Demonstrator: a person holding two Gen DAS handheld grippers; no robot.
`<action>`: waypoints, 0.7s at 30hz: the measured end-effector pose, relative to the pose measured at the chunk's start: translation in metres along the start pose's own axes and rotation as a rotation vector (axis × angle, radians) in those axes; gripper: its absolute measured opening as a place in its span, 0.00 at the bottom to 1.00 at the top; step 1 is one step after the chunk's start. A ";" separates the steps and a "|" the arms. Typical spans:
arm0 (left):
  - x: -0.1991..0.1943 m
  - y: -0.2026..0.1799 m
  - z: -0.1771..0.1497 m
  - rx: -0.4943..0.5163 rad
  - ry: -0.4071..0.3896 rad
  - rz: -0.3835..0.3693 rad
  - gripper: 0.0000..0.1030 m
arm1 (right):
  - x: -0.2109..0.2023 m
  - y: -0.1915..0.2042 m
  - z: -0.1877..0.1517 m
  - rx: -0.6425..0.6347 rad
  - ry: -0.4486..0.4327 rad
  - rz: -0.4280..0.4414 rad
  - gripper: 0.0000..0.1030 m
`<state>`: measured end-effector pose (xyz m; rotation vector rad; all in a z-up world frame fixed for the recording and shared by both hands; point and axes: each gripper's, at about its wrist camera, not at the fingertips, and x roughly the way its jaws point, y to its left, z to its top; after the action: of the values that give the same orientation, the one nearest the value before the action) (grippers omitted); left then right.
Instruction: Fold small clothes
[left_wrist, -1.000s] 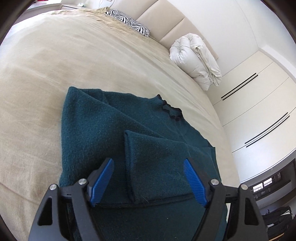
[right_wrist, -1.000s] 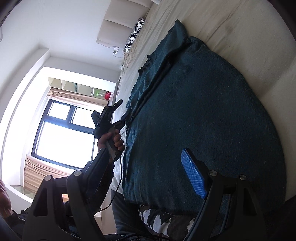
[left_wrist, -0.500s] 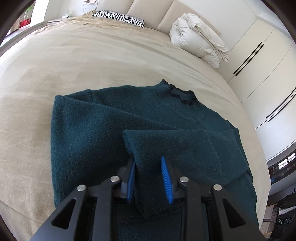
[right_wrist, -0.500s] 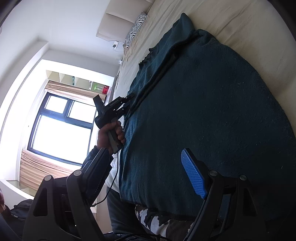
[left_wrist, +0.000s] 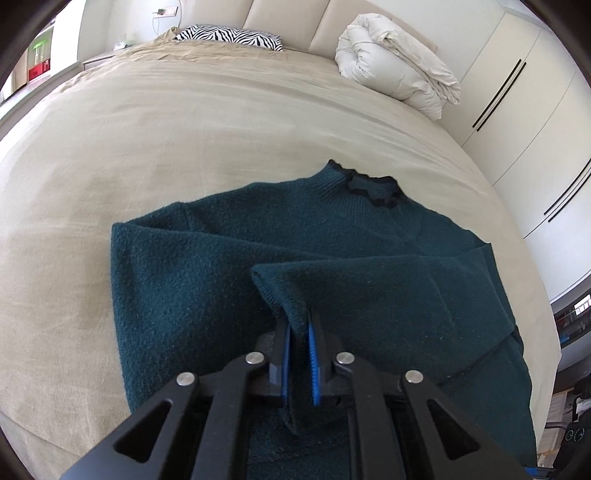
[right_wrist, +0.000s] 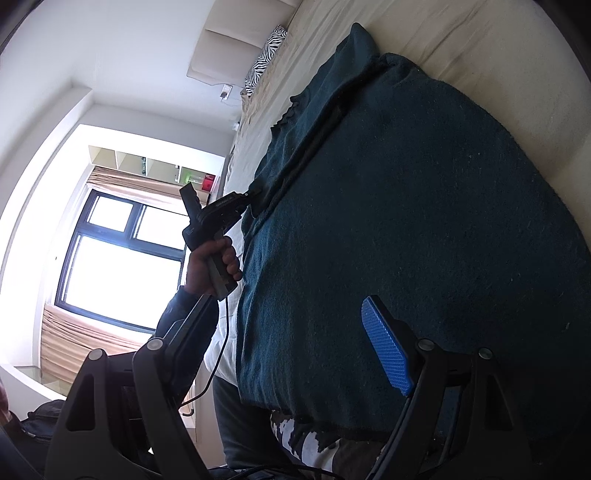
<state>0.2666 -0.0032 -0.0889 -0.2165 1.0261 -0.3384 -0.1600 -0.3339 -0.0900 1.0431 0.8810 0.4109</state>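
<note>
We see the dark teal sweater (left_wrist: 229, 280) lying flat on the beige bed (left_wrist: 184, 122), collar toward the headboard, one sleeve (left_wrist: 369, 291) folded across the body. Our left hand-held gripper (left_wrist: 298, 343) has just been closing and now pinches the cuff end of that sleeve between its blue pads (left_wrist: 313, 365). Right hand-held gripper (right_wrist: 280, 354) hovers spread wide over the sweater's hem side, nothing between the pads. In the right wrist view a hand (right_wrist: 212, 264) holds the left unit's grip. Zebra pillow (left_wrist: 229, 36) and rolled white duvet (left_wrist: 399, 81) sit well apart, by the headboard.
</note>
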 end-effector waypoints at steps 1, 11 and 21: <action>0.002 0.007 -0.003 -0.025 -0.017 -0.014 0.17 | -0.001 0.000 -0.002 0.003 -0.002 0.001 0.78; -0.026 0.024 -0.013 -0.135 -0.127 -0.066 0.38 | -0.005 0.007 -0.003 0.008 -0.012 0.000 0.78; -0.108 0.022 -0.084 -0.102 -0.175 -0.131 0.76 | -0.018 0.022 0.011 -0.035 -0.071 -0.142 0.78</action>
<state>0.1471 0.0559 -0.0527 -0.3995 0.8592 -0.3797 -0.1600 -0.3415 -0.0608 0.9508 0.8757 0.2676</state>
